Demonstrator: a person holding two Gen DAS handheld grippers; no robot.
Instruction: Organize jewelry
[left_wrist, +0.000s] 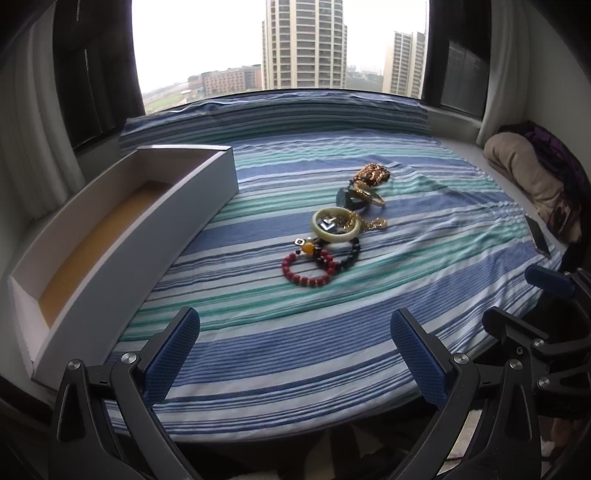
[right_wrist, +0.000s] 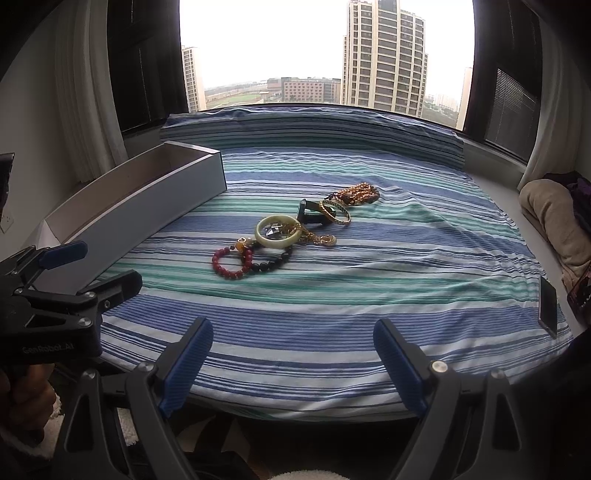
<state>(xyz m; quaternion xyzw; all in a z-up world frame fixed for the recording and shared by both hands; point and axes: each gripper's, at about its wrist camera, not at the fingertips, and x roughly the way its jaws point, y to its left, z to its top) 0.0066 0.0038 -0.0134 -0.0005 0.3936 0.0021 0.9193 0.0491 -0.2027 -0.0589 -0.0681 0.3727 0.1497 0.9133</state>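
Note:
A pile of jewelry lies mid-cloth: a red bead bracelet (left_wrist: 307, 268) (right_wrist: 232, 263), a black bead bracelet (left_wrist: 349, 254) (right_wrist: 271, 263), a pale jade bangle (left_wrist: 335, 225) (right_wrist: 277, 231), a gold bangle (left_wrist: 365, 195) (right_wrist: 335, 211) and gold chains (left_wrist: 371, 174) (right_wrist: 356, 192). A long white open box (left_wrist: 122, 229) (right_wrist: 147, 206) with a brown bottom stands at the left, empty. My left gripper (left_wrist: 295, 343) is open and empty near the front edge; it also shows in the right wrist view (right_wrist: 101, 267). My right gripper (right_wrist: 293, 354) is open and empty; it also shows in the left wrist view (left_wrist: 524, 295).
The striped blue-green cloth (left_wrist: 332, 350) (right_wrist: 406, 277) covers a window-seat surface. A phone (left_wrist: 537, 236) (right_wrist: 547, 306) lies at the right edge. Bundled beige and purple fabric (left_wrist: 528, 177) (right_wrist: 554, 214) sits at far right. Windows and curtains are behind.

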